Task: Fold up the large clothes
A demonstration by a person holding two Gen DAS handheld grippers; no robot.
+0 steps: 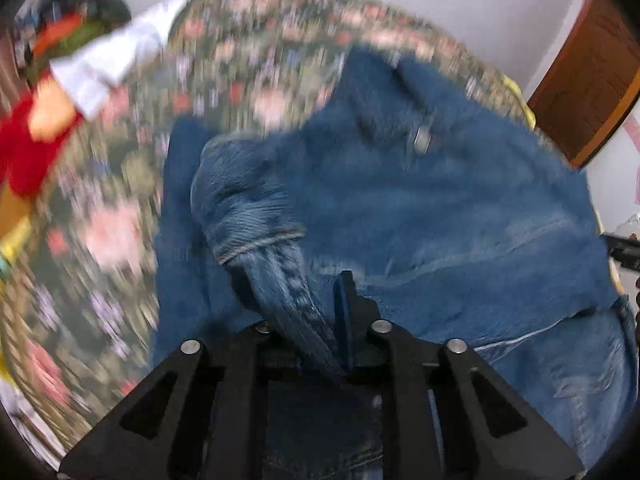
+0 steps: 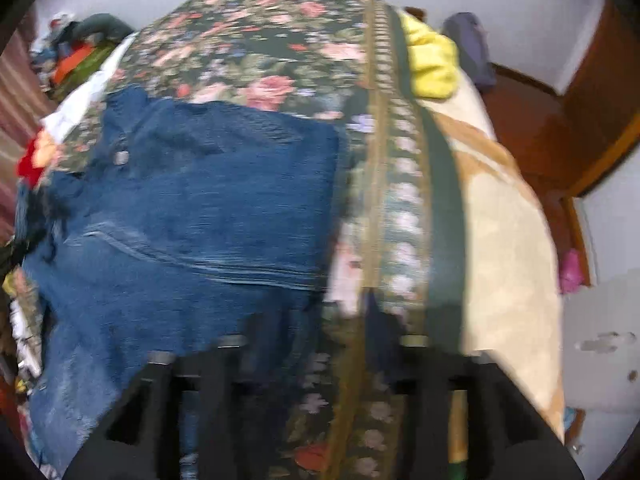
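A pair of blue jeans (image 1: 420,208) lies spread on a floral bedspread (image 1: 256,52). In the left wrist view one leg, its hem (image 1: 256,246) bunched, is folded over the rest and runs down between the jaws of my left gripper (image 1: 316,296). They stand narrow on that strip of denim, which hides the left finger. In the right wrist view the jeans (image 2: 208,200) fill the left half. My right gripper (image 2: 318,330) hangs open over their right edge and the bedspread (image 2: 256,44). Its blurred fingers (image 2: 380,320) hold nothing.
A beige blanket (image 2: 508,240) covers the bed's right side, with a yellow cloth (image 2: 432,60) at its far end. Mixed clothes (image 2: 76,52) are heaped at the far left, near a white cloth (image 1: 112,56) and a red one (image 1: 28,152). Wooden furniture (image 2: 580,100) stands right.
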